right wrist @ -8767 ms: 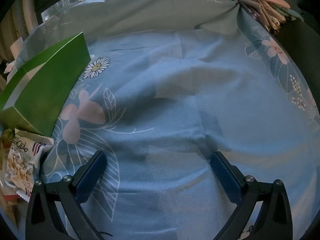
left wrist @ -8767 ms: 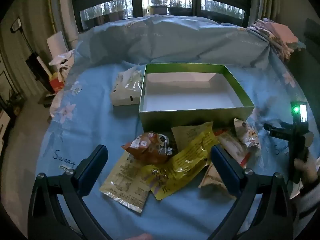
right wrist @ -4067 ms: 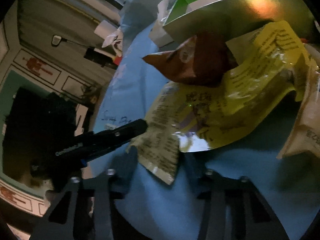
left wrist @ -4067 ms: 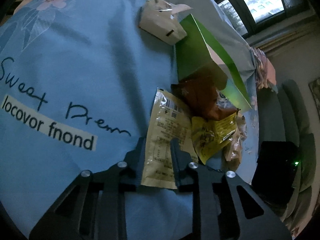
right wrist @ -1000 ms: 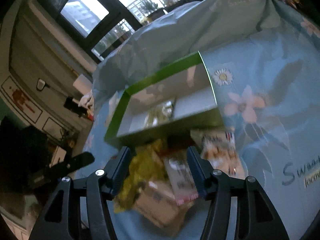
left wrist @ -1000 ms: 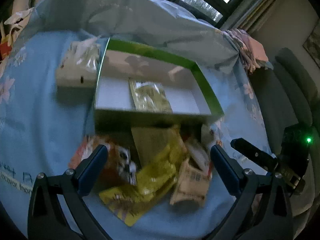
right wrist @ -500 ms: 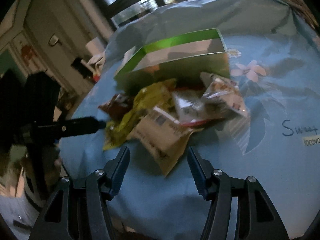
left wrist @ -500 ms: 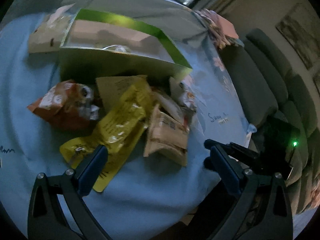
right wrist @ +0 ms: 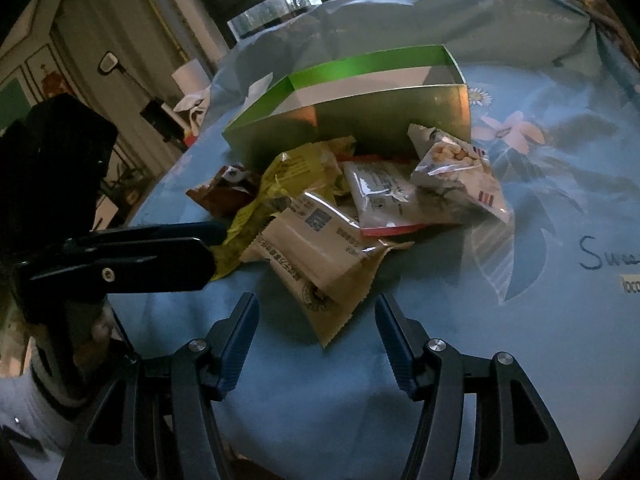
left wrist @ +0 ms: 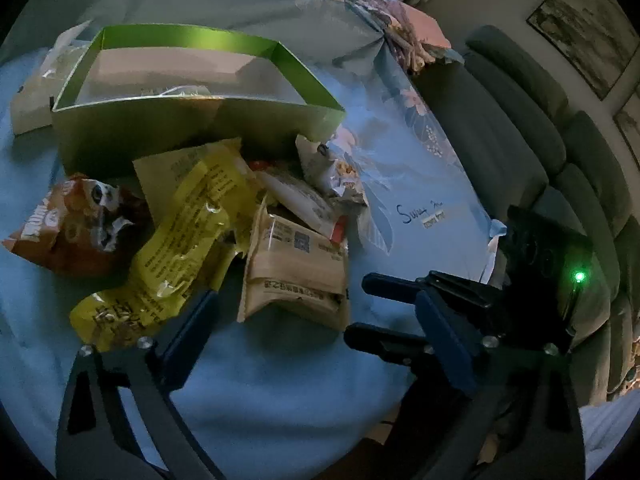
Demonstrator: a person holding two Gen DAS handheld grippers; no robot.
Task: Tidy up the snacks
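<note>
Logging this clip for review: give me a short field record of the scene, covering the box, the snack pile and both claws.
surface: blue floral cloth
container: green box, open top, one packet edge visible inside
snack pile: in front of the box, on the cloth
nearest packet: beige packet, lined up with the right claw
other packets: yellow packet, orange bag, clear popcorn bag
left claw: open, holding nothing
right claw: open, holding nothing

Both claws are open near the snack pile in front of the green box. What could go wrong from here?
The beige packet overlaps the yellow packet and the red-edged packet, so the right claw may drag a neighbour along. The left claw sits close beside it; they could collide. The green box wall stands directly behind the pile.
</note>
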